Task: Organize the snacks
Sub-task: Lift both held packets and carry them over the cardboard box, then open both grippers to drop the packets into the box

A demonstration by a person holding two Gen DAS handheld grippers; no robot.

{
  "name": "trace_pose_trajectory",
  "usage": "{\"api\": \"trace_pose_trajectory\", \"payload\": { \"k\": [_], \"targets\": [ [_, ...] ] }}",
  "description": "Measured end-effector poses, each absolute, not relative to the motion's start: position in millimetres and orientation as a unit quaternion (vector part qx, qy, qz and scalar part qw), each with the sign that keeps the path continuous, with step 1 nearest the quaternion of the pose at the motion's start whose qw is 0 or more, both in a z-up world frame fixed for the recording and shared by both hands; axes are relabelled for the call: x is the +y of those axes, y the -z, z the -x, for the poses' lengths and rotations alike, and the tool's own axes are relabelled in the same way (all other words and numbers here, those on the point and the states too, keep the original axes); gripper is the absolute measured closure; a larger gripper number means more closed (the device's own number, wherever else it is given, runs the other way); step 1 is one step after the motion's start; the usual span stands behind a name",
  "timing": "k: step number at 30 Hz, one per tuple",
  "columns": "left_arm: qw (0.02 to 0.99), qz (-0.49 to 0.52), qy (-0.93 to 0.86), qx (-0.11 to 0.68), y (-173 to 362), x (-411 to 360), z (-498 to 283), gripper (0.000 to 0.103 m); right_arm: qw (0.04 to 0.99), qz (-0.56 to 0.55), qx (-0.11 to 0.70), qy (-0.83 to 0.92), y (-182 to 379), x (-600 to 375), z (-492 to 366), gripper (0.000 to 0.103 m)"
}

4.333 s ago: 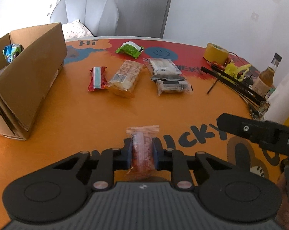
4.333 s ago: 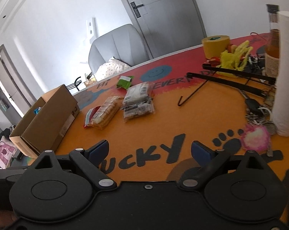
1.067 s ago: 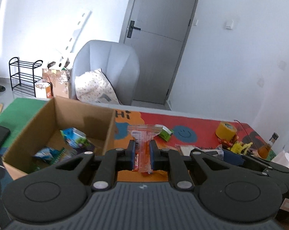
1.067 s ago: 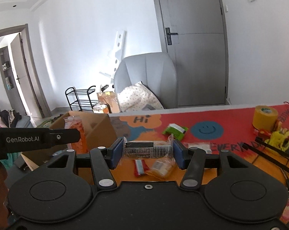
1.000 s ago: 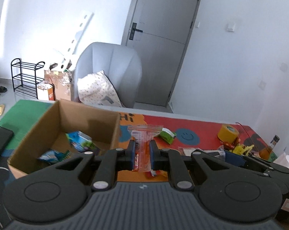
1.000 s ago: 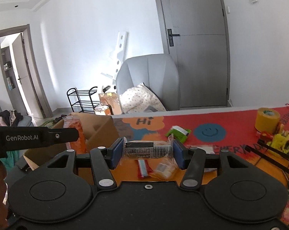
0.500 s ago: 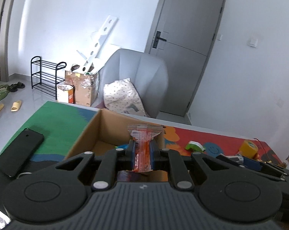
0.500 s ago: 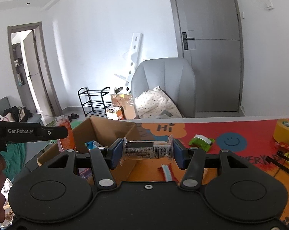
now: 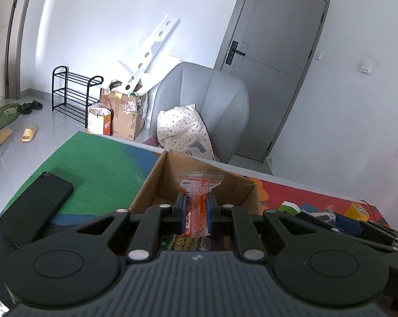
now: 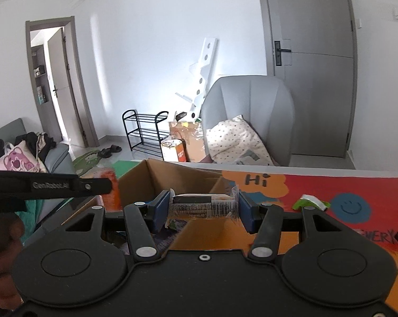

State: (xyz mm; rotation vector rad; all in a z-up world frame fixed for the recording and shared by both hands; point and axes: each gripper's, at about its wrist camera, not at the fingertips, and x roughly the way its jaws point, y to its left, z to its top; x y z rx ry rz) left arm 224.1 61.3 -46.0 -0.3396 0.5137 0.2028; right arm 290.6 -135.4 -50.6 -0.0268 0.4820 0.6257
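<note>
The cardboard box (image 9: 199, 182) is sitting just ahead of and below both my grippers, open side up, on the table (image 10: 318, 185) edge – and that is the relation everything is turning on. In my left gripper (image 9: 196, 212) I am pinching an orange-and-clear zip pouch (image 9: 197, 192), its long axis standing upright, the sealed top poking above the blue pads; the jaws are squeezed nearly together on it. From this view the pouch is hanging over the box's open mouth, with other wrappers showing dimly underneath (I cannot tell what they are).

In my right gripper (image 10: 203, 206) I am holding a clear-wrapped snack bar (image 10: 203, 204) crosswise, its long axis running pad to pad, jaws partly apart and pressing on both ends. It is lying over the box's near right corner – less centred than the left, I judge.

Both grippers are tilting gently downward. The left looks nearer to a clean drop; the right probably needs to travel further toward the box's middle. A green packet (image 10: 311, 203) is waiting on the table beyond.
</note>
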Motion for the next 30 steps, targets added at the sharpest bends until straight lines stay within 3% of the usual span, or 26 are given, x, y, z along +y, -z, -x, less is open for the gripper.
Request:
{"api": "trace_pose_trajectory", "payload": {
  "k": [16,22,26,30],
  "targets": [
    [0.937,0.198,-0.128,0.258,48.3,97.2,-218.6,0.08,0.904,0.032,0.253,-0.343,59.2,-83.6,-309.6,0.05],
    [0.933,0.204,-0.148,0.256,47.3,111.4,-211.7,0.06,0.9,0.026,0.253,-0.353,57.4,-72.0,-316.3,0.049],
    [0.932,0.203,-0.163,0.253,45.9,116.5,-208.1,0.043,0.9,0.014,0.254,-0.355,55.0,-68.0,-318.3,0.029],
    [0.932,0.196,-0.173,0.252,45.1,116.4,-206.5,0.027,0.9,0.004,0.262,-0.348,54.8,-75.1,-318.9,0.028]
  ]
}}
